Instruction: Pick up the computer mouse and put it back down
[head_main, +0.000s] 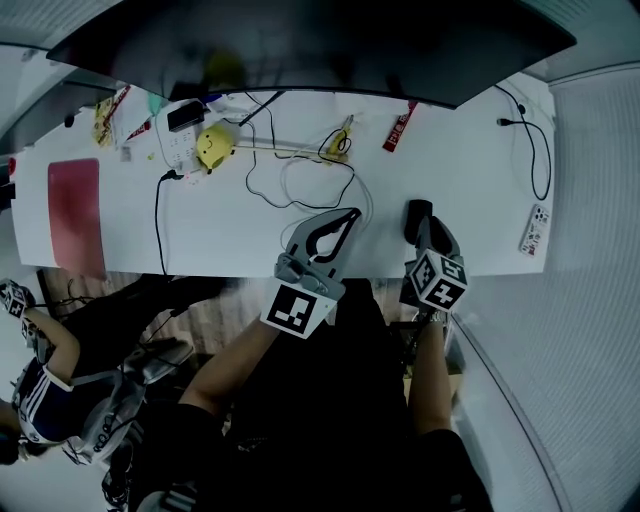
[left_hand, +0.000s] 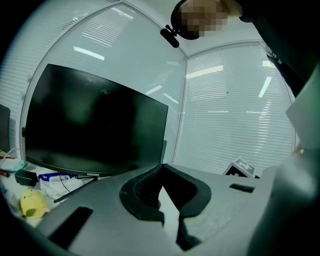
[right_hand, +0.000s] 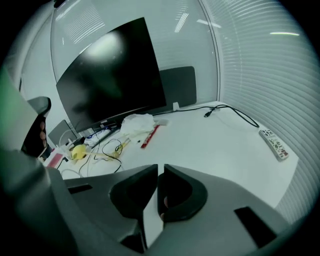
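Small black rounded computer mouse (head_main: 417, 218) lies on the white desk (head_main: 460, 170) near its front edge; both tongs empty.
right gripper (right_hand: 159, 172) hangs just over the mouse, jaws all but pressed together, a sliver of gap with nothing in it (mouse doesn't show in that gripper's own view, I'd guess it's under the body). left gripper (left_hand: 161, 172) is off beside it, clear of the mouse, tips pressed together, idle. My read on handling: light, rigid plastic shell, smooth and curved, so a shallow pinch will squirt it out. Take it across the two flanks at mid-length, pads low, gentle squeeze, off the buttons and wheel. Jaws need spreading wide first.
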